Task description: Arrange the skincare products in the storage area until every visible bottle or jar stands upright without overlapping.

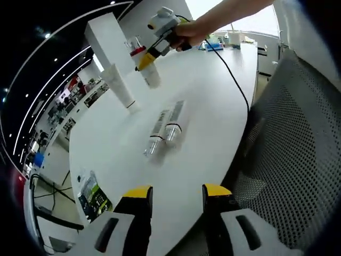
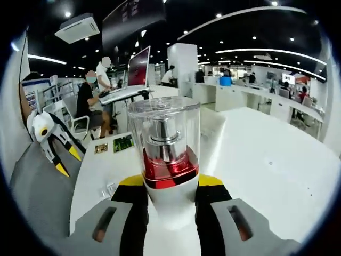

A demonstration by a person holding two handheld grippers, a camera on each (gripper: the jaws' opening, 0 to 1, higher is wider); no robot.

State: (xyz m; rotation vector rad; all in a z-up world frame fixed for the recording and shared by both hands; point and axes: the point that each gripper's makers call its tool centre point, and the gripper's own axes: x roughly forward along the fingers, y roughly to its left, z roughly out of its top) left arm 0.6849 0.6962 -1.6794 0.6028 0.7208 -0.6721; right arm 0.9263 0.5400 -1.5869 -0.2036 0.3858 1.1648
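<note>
We see the right tongs (image 2: 170,186) clenched on a pump bottle (image 2: 165,154): white body, red collar, clear cap, held upright btwn the yellow-tipped jaws. In the left gripper view the same right tongs (image 1: 146,60) hold that bottle (image 1: 149,74) just above the white table (image 1: 208,96), w/ a person's hand (image 1: 192,33) on the grip and a black cable (image 1: 234,80) trailing across the top. Near it a white tube (image 1: 120,85) stands on its cap end, leaning a bit. Two small bottles (image 1: 165,128) lie flat side by side mid-table, touching or nearly so. The left tongs (image 1: 178,194) are released, jaws apart w/ nothing btwn them, at the near table edge, well apart from the bottles. A green circuit board (image 1: 91,194) lies at the table's corner. A mesh chair back (image 1: 287,144) is beside the table.
</note>
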